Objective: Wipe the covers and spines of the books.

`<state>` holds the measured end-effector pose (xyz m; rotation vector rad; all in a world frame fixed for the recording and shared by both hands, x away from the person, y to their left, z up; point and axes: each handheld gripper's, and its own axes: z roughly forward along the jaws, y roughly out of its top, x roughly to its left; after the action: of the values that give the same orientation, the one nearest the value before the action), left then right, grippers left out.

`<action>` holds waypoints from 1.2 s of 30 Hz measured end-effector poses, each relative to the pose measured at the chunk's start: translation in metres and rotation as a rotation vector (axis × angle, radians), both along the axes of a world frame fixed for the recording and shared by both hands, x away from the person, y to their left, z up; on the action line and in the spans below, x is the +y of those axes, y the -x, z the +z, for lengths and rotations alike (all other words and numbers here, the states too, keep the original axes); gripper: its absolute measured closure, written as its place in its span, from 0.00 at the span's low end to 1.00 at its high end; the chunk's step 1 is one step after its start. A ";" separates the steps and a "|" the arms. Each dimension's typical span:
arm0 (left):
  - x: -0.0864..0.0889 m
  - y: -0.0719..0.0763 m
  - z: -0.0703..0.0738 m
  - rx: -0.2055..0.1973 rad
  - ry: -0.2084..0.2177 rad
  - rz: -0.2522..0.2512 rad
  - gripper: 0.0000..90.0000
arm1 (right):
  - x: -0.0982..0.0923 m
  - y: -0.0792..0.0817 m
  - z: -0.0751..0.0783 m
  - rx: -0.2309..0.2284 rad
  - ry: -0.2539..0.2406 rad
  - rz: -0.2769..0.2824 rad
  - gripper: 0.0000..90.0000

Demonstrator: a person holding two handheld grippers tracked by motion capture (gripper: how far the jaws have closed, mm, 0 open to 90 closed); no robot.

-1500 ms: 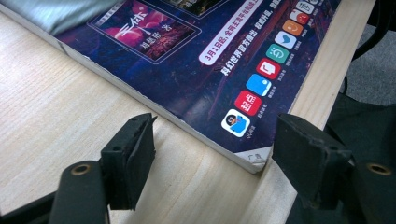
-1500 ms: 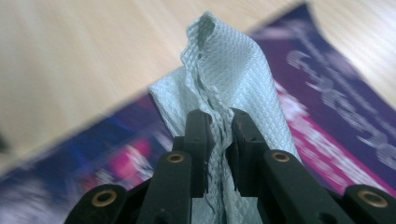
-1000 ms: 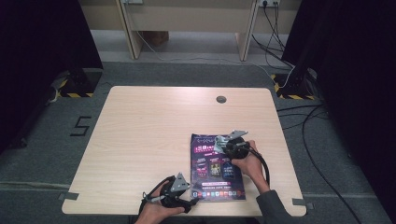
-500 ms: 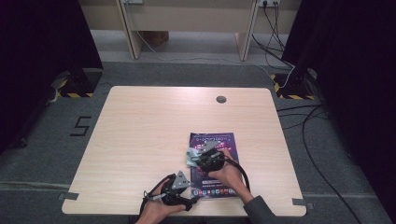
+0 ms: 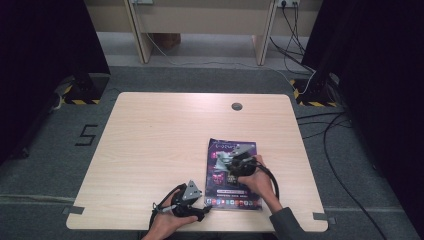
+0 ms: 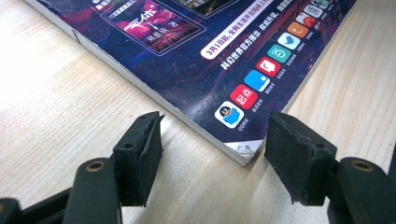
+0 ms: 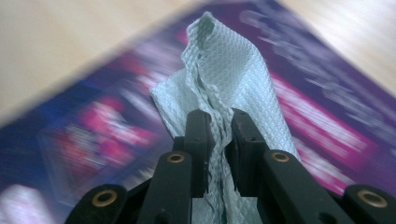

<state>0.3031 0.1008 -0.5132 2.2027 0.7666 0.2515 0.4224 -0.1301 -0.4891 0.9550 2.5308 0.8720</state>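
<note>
We wiping glossy purple magazine [image 5: 232,175] cover: right gripper [image 7: 219,126] clamped on pale blue-green textured cloth [image 7: 229,70]; left gripper [image 6: 212,149], jaws just been narrowing yet apart, nothing gripped, bracketing near corner; next sweeping toward uncleaned cover

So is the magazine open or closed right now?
Closed: the magazine lies flat on the table, cover up, its page edges stacked together at the corner.

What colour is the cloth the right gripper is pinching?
Pale blue-green, with a tiny woven diamond pattern. The cloth shows best in the right gripper view.
</note>
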 end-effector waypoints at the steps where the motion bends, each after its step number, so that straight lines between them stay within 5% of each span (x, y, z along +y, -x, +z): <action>1: -0.001 0.000 0.000 -0.010 -0.009 -0.009 0.40 | -0.010 -0.003 0.000 -0.004 0.006 -0.027 0.88; 5: -0.003 0.002 0.000 -0.017 -0.013 -0.022 0.42 | -0.046 -0.010 0.001 -0.007 0.018 -0.142 0.88; 8: -0.006 0.002 0.000 -0.018 -0.004 -0.048 0.44 | -0.059 -0.012 0.001 -0.003 0.008 -0.179 0.88; 20: -0.010 0.002 0.000 -0.016 -0.004 -0.078 0.44 | -0.054 -0.015 0.000 -0.031 0.025 -0.189 0.87; 30: 0.006 0.003 0.006 0.044 0.021 -0.051 0.32 | -0.005 0.007 -0.002 0.004 -0.036 -0.006 0.86; 36: 0.018 0.005 0.007 0.066 -0.009 -0.035 0.29 | 0.031 0.025 -0.003 0.016 -0.045 0.102 0.85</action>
<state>0.2978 0.1189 -0.5062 2.2405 0.7636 0.1668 0.3978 -0.0993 -0.4916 0.8560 2.6037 0.9572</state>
